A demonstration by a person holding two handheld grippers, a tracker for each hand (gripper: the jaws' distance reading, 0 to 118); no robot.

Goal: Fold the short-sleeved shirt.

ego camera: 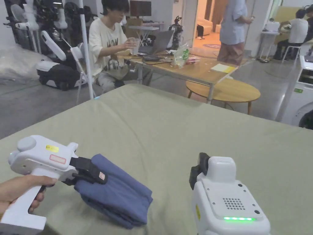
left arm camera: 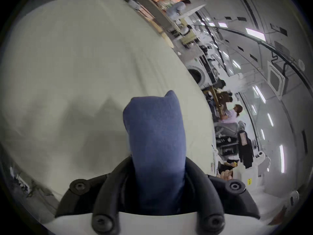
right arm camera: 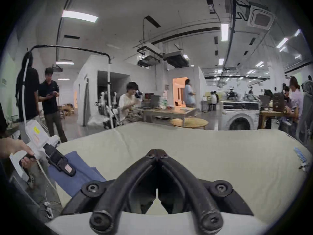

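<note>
- The blue knit short-sleeved shirt (ego camera: 117, 191) is already a thick folded bundle, lying at the near left of the pale green cloth-covered counter (ego camera: 171, 128), one end raised off it.
- It looks soft and light, I'd say: the stacked layers sag and the edges splay at the low end, so it will flop, not hold its shape.
- The best hold, by my judgement, is across the whole stack near the folded edge, so no layer slides out; pinching one layer would likely undo the folds.
- The left tongs (ego camera: 91, 174) have it there: the left gripper view shows the bundle (left arm camera: 155, 145) wedged between both black jaws, clamped on the cloth.
- A hand (ego camera: 21, 191) grips the white handle of that tool; the right gripper view shows those tongs (right arm camera: 61, 163) on the blue fabric (right arm camera: 79, 174).
- The right tongs (right arm camera: 157, 154) are closed on nothing, tips meeting over bare counter, well apart from the shirt.
- Writing: a yellow sticker (ego camera: 52, 148) and a red-edged label (ego camera: 57, 159) sit on the left tool, too small to make out; a green light strip (ego camera: 239, 218) glows on the right one.
</note>
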